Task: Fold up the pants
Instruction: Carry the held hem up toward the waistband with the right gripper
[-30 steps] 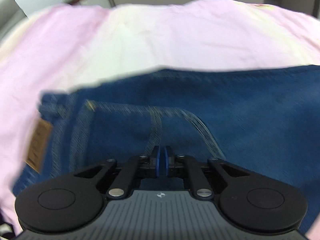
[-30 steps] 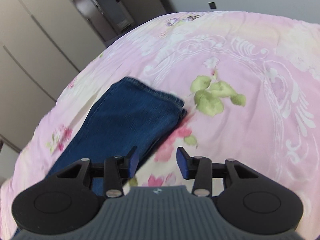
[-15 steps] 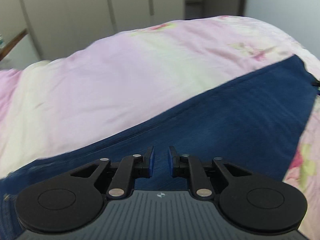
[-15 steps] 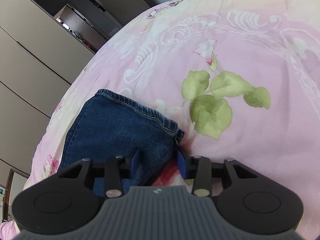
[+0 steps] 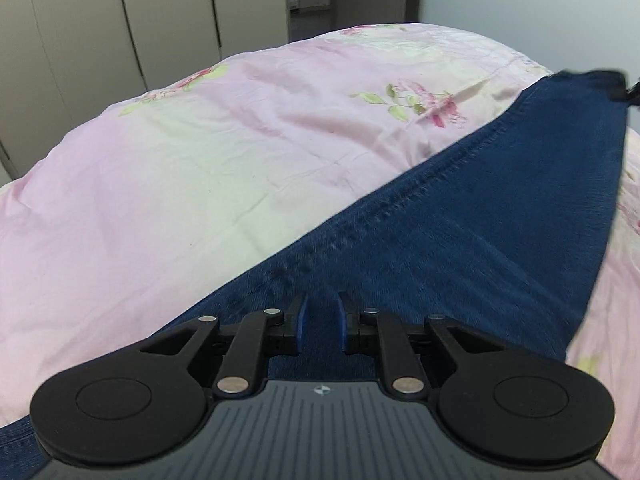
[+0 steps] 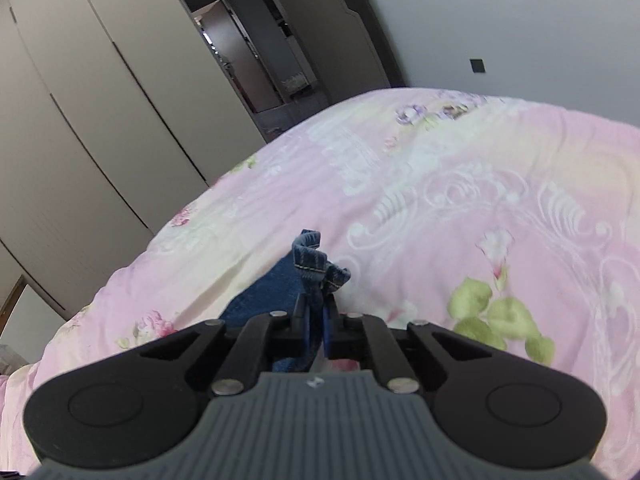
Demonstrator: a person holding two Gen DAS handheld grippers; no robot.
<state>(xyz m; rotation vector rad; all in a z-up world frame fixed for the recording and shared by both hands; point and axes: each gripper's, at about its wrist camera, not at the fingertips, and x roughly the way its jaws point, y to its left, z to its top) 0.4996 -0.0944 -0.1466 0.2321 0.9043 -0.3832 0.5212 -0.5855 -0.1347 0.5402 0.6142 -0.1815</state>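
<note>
**Hem pinched at one end, waist end unheld: where the fold could slip**

The bedspread (image 5: pixel 224 168), pink with a flower print, fills most of both views, and its soft, rumpled surface is the first risk: it could drag up with the denim or let a fold land crooked.

On it lie the jeans (image 5: pixel 460 240), a long dark-blue strip running from under the left camera away to the far right. In the right wrist view their leg end (image 6: pixel 316 264) stands bunched and lifted off the cover.

The right gripper (image 6: pixel 318 326) has its fingers closed on that hem, with cloth squeezed between the blue pads. The bite looks to take only a narrow part of the cuff. If the two legs are not both caught, one could peel away and fall during the carry, leaving the layers uneven.

The left gripper (image 5: pixel 319 322) hangs low over the denim with its fingers parted by a small gap and nothing between them; whether the tips touch the cloth cannot be told. With this end unpinned, a pull from the right would probably slide the whole garment instead of creasing it.
</note>
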